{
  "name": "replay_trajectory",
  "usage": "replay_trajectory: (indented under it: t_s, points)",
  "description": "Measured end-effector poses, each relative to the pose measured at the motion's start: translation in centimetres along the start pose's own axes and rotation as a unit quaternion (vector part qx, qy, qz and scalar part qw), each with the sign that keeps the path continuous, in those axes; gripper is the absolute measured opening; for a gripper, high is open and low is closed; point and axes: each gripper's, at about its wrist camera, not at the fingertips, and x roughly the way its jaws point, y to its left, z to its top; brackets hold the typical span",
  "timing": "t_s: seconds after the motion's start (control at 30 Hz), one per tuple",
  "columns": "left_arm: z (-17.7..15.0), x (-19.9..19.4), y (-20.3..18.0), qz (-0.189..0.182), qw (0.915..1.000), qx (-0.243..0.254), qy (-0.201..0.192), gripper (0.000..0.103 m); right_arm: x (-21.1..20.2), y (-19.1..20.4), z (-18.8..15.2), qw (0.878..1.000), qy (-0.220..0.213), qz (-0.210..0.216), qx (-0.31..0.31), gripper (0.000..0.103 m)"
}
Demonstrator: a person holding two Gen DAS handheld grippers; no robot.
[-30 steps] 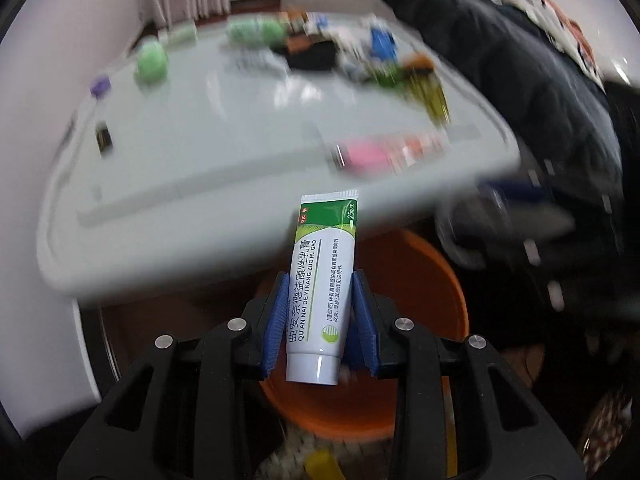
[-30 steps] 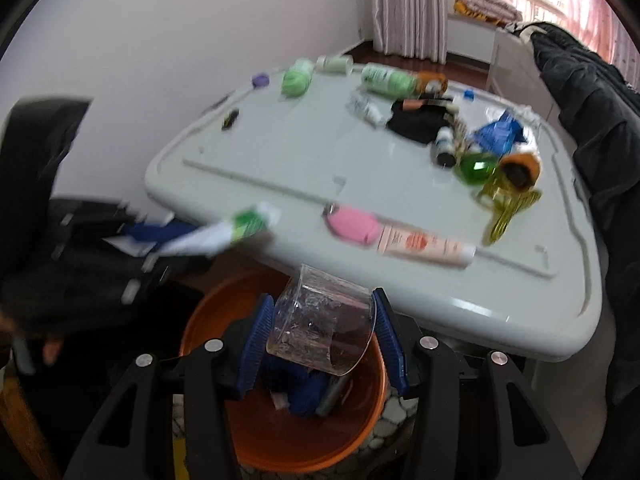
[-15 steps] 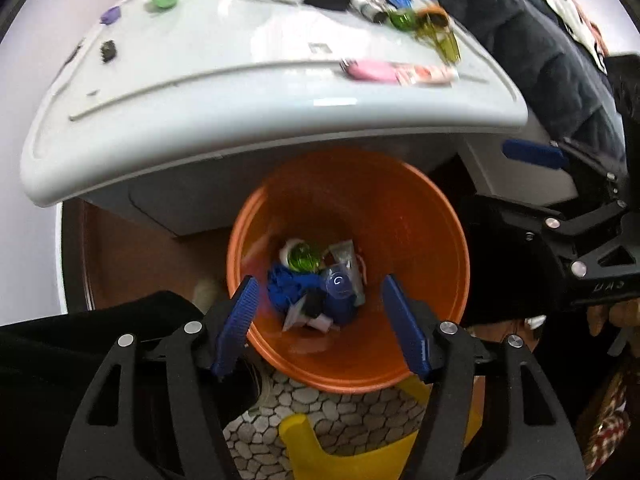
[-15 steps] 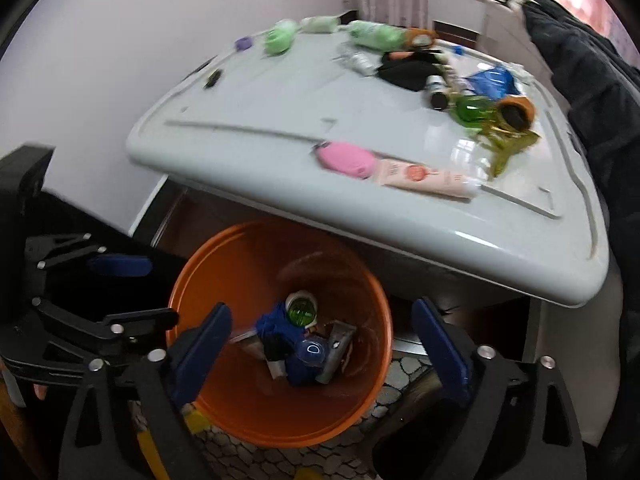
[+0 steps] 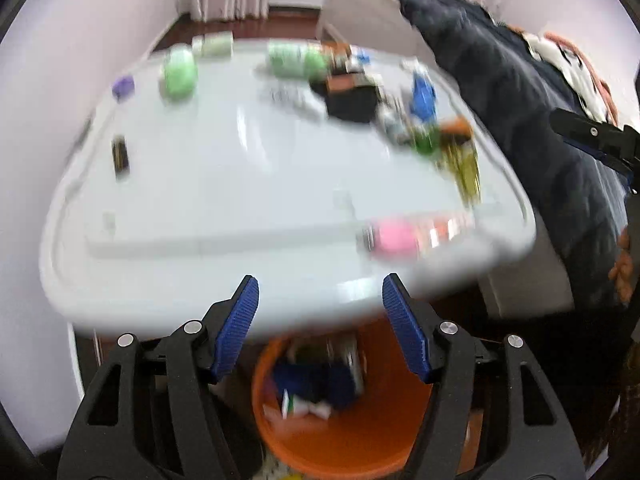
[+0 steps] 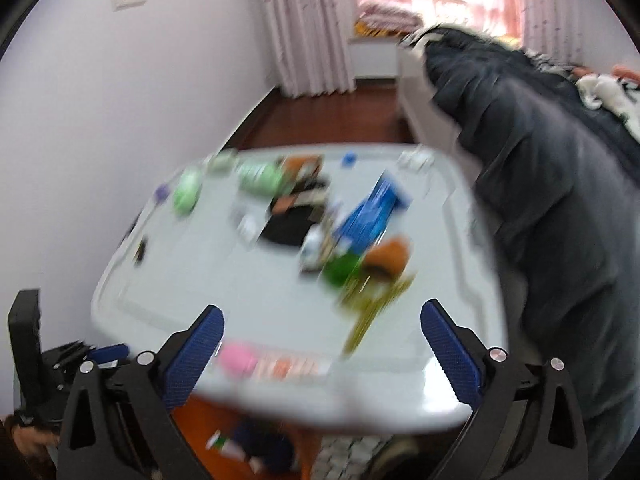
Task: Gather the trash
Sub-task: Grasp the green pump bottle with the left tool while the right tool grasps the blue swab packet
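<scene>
Now both tongs opening, empty; pink item nearest right tongs, probably lying crosswise at counter edge.

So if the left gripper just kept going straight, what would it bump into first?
Probably the near edge of the white table, which sits between the open, empty left gripper jaws. The blur makes depth uncertain.

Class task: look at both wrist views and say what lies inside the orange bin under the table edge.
Inside the orange bin lies a blurred heap: dark blue pieces and a white tube with green print. The white table overhangs the bin's far side, hiding the rest.
</scene>
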Motion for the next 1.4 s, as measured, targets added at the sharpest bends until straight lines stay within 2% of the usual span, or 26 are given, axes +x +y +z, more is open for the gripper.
replay_trajectory:
  t_s: [0.03, 0.17, 0.27, 0.37, 0.43, 0.5, 0.57, 0.63, 0.73, 0.8, 0.87, 0.93, 1.03, 1.17, 1.3, 1.33, 1.4]
  points:
    - [1.6, 0.3, 0.2, -0.002, 0.9999, -0.007, -0.009, 0.07, 0.2, -0.7, 1.4, 1.0, -0.012, -0.008, 0.007, 0.097]
    - [7.3, 2.8, 1.1, 0.001, 0.9983, -0.051, -0.027, 0.073, 1.8, -2.9, 4.2, 0.998, -0.035, -0.024, 0.046, 0.097]
    - [10.1, 5.4, 1.7, 0.006, 0.9964, -0.08, -0.026, 0.073, 2.6, -3.7, 3.8, 0.996, -0.054, -0.04, 0.062, 0.097]
    - [14.0, 7.7, 2.9, -0.008, 0.9919, -0.121, -0.038, 0.073, 3.5, -3.4, 3.1, 0.996, -0.046, -0.053, 0.048, 0.097]
    - [16.1, 8.7, 3.5, -0.008, 0.9919, -0.117, -0.048, 0.073, 3.4, -2.7, 3.1, 0.997, -0.048, -0.051, 0.029, 0.097]
    - [18.7, 10.6, 3.5, -0.016, 0.9953, -0.081, -0.05, 0.075, 3.2, -2.0, 2.9, 0.997, -0.053, -0.059, 0.0, 0.097]
    - [20.6, 12.9, 3.0, 0.006, 0.9987, -0.033, -0.038, 0.076, 3.1, -1.7, 2.6, 0.997, -0.052, -0.056, -0.012, 0.097]
    - [21.9, 14.5, 3.1, 0.018, 0.9993, -0.013, -0.029, 0.077, 3.4, -1.9, 2.5, 0.998, -0.044, -0.04, -0.009, 0.097]
    - [23.2, 16.2, 3.6, 0.015, 0.9997, -0.006, -0.017, 0.079, 3.8, -2.2, 2.6, 0.999, -0.029, -0.013, 0.009, 0.097]
    - [23.9, 16.7, 3.8, -0.002, 0.9998, 0.004, -0.018, 0.079, 3.9, -2.4, 2.7, 0.999, -0.023, 0.007, 0.023, 0.097]
    - [24.4, 16.6, 3.8, -0.021, 0.9992, 0.025, -0.024, 0.08, 3.6, -2.3, 2.9, 0.999, -0.026, 0.014, 0.021, 0.097]
    - [24.8, 16.1, 4.0, -0.041, 0.9962, 0.067, -0.039, 0.08, 3.3, -1.9, 3.0, 0.999, -0.031, 0.014, 0.014, 0.097]
    - [25.8, 16.1, 4.7, -0.03, 0.9937, 0.101, -0.038, 0.08, 3.0, -1.5, 3.0, 0.999, -0.034, 0.014, 0.003, 0.097]
    - [27.5, 18.0, 7.2, -0.074, 0.9965, 0.038, 0.003, 0.08, 3.6, -1.1, 2.9, 1.0, -0.026, 0.004, -0.008, 0.097]
    - [26.8, 18.7, 8.1, -0.137, 0.9899, -0.029, 0.02, 0.08, 3.8, -0.7, 3.0, 1.0, -0.026, 0.0, -0.014, 0.097]
    - [26.3, 18.6, 7.8, -0.147, 0.9884, -0.028, 0.025, 0.08, 3.7, -0.8, 3.0, 1.0, -0.027, -0.001, -0.015, 0.097]
    - [24.9, 17.4, 6.3, -0.14, 0.9897, 0.018, 0.025, 0.081, 3.6, -0.7, 3.0, 0.999, -0.03, -0.006, -0.02, 0.097]
